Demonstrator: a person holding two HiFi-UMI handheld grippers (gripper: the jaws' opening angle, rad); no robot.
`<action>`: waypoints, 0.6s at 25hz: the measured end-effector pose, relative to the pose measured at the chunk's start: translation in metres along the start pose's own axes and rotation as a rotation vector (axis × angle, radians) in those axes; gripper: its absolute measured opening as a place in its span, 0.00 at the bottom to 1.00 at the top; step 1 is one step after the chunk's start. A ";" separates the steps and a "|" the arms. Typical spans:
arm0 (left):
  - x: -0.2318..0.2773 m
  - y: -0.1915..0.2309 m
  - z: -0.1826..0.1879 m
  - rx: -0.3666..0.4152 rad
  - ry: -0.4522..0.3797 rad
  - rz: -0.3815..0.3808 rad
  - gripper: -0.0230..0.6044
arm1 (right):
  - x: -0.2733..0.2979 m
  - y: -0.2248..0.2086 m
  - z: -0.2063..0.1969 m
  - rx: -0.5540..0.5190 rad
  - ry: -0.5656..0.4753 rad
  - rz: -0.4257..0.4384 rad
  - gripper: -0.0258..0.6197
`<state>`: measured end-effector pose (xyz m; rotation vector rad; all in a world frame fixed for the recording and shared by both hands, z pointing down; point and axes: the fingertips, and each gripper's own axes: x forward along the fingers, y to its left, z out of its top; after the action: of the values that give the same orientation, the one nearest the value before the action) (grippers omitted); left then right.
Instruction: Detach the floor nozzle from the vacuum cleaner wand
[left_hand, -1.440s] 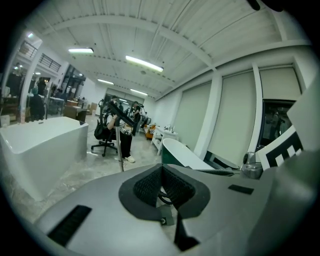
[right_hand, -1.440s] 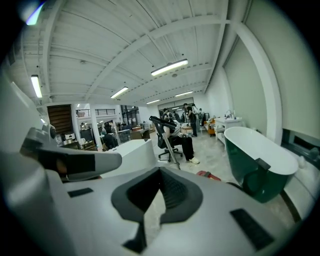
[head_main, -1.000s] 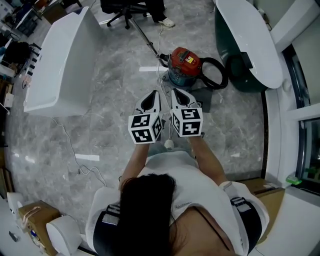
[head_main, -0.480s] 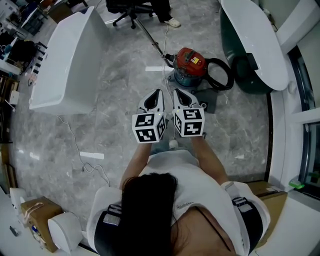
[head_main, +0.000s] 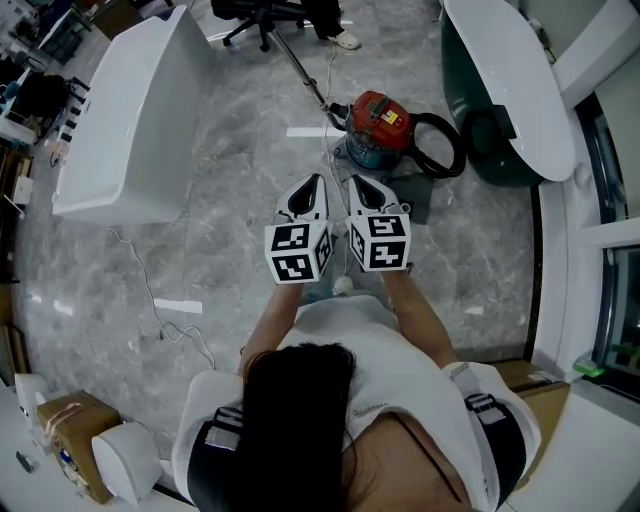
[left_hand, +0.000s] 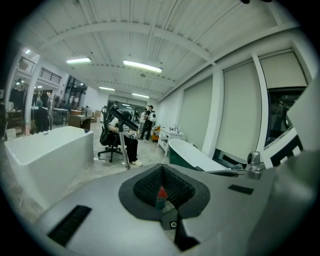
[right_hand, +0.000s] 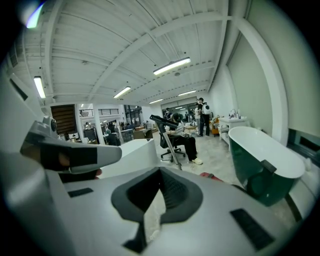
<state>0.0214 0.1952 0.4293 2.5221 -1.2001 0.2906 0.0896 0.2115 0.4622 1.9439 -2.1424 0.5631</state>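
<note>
A red canister vacuum (head_main: 380, 125) with a coiled black hose (head_main: 440, 145) stands on the floor ahead of me. Its metal wand (head_main: 300, 72) slants away toward an office chair. In the right gripper view the wand (right_hand: 171, 145) rises to a dark flat piece (right_hand: 161, 119) at its upper end, which may be the floor nozzle. My left gripper (head_main: 312, 182) and right gripper (head_main: 358, 182) are held side by side, short of the vacuum. Both are shut and hold nothing. In the left gripper view the left gripper (left_hand: 161, 171) shows a sliver of the red canister (left_hand: 161, 192) below its jaws.
A white bathtub (head_main: 130, 120) stands at the left, a green-and-white one (head_main: 500, 80) at the right. A person sits on the office chair (head_main: 260, 15) behind the wand. A thin cable (head_main: 150, 300) trails over the floor, and a cardboard box (head_main: 65, 425) sits at the lower left.
</note>
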 end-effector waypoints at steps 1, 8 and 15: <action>0.001 0.003 0.000 -0.008 -0.001 0.001 0.04 | 0.002 0.001 0.001 -0.003 0.001 0.001 0.06; 0.013 0.024 0.002 -0.026 0.005 0.019 0.04 | 0.021 0.002 0.007 -0.014 0.012 -0.005 0.06; 0.032 0.044 0.004 -0.034 0.019 0.017 0.04 | 0.046 0.007 0.016 -0.016 -0.004 0.023 0.06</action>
<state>0.0072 0.1452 0.4448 2.4763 -1.2092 0.2951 0.0792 0.1635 0.4643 1.9159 -2.1679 0.5446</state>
